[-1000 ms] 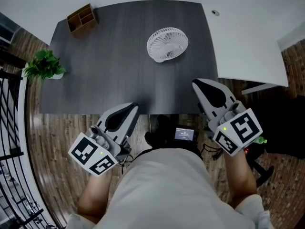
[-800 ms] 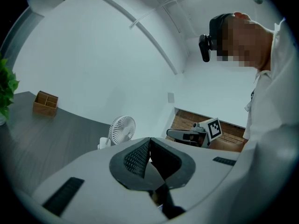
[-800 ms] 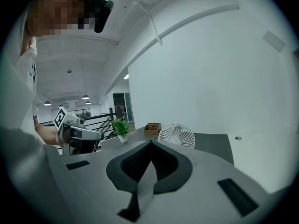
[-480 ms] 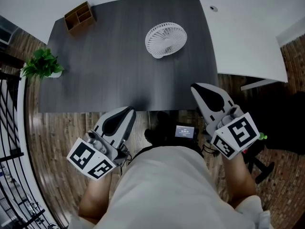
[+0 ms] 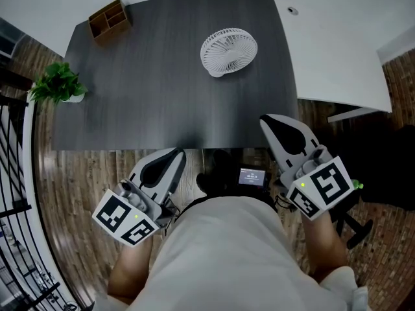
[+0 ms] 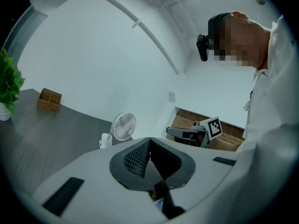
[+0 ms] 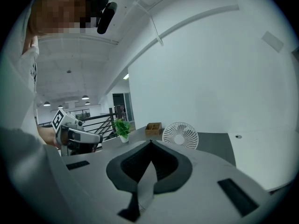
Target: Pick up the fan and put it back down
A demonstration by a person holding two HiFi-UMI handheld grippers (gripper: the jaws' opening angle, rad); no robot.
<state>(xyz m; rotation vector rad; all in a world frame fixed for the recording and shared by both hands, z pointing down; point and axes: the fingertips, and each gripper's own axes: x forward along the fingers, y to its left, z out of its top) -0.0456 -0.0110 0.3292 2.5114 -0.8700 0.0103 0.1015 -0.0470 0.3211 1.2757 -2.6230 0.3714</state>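
Observation:
A small white fan (image 5: 227, 51) stands on the dark grey table (image 5: 149, 89), toward its far right part. It also shows in the left gripper view as the fan (image 6: 123, 126) and in the right gripper view as the fan (image 7: 180, 135). My left gripper (image 5: 180, 153) hovers off the table's near edge, shut and empty. My right gripper (image 5: 264, 119) is held at the near right corner, shut too, with nothing in it. Both are well short of the fan.
A wooden organiser box (image 5: 110, 21) sits at the table's far left corner. A potted green plant (image 5: 57, 86) stands at the left edge. A white table (image 5: 337, 50) adjoins on the right. A black railing (image 5: 13, 193) runs along the left; a small screen (image 5: 249, 178) hangs at my waist.
The view has shifted slightly; both grippers sit a little lower in the head view than a second ago. The fan has not moved on the table.

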